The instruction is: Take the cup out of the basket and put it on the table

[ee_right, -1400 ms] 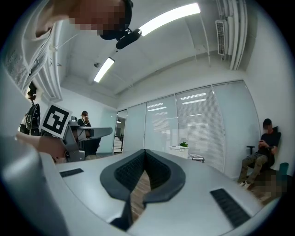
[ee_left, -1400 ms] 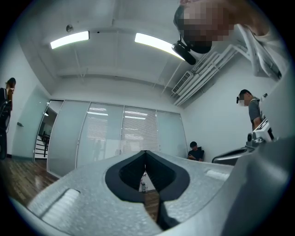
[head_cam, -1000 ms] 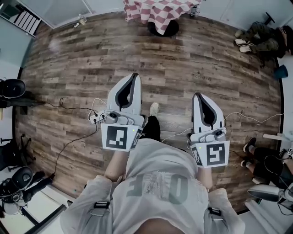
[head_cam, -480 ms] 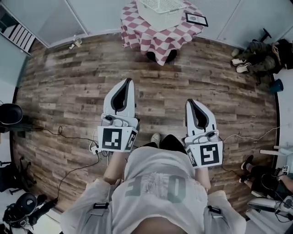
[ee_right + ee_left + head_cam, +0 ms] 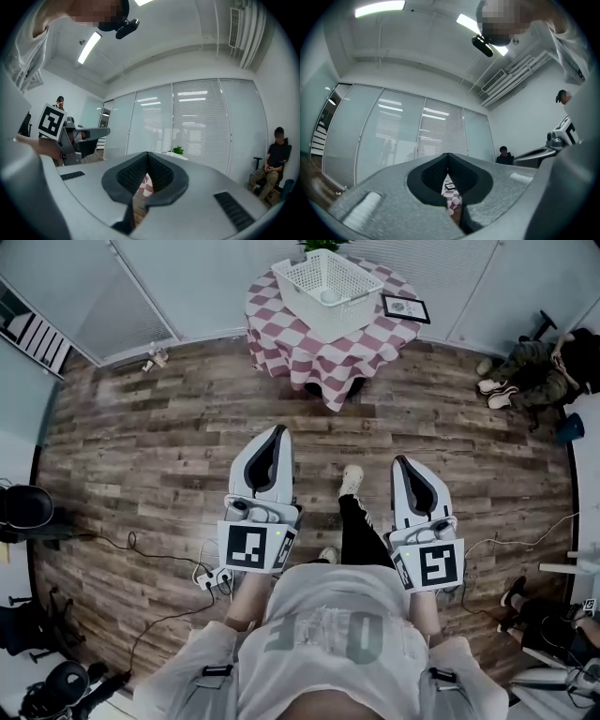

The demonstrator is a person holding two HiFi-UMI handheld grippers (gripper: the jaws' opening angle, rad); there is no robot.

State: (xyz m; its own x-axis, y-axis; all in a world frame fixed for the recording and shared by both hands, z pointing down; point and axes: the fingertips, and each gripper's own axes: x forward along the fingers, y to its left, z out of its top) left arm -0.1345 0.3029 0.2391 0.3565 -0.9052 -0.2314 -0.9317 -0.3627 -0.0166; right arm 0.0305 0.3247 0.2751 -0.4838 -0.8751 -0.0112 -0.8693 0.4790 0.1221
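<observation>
A white mesh basket (image 5: pixel 327 292) stands on a round table with a red-and-white check cloth (image 5: pixel 302 345), far ahead at the top of the head view. Inside the basket lies a small pale round thing, apparently the cup (image 5: pixel 330 297). My left gripper (image 5: pixel 277 431) and right gripper (image 5: pixel 403 462) are held side by side over the wooden floor, well short of the table. Both are shut and hold nothing. In the left gripper view the left gripper (image 5: pixel 448 155) shows a strip of the check cloth (image 5: pixel 452 200) below its closed jaws. The right gripper (image 5: pixel 147 154) shows the same cloth (image 5: pixel 146 185).
A small framed picture (image 5: pixel 406 307) lies on the table right of the basket, with a green plant (image 5: pixel 323 245) behind it. A person (image 5: pixel 534 310) sits at the far right. Cables and a power strip (image 5: pixel 208 576) lie on the floor at the left. Glass partition walls close the back.
The table has come further down into the head view and the basket now shows whole. Both grippers stay shut and side by side, a little lower in the picture.
</observation>
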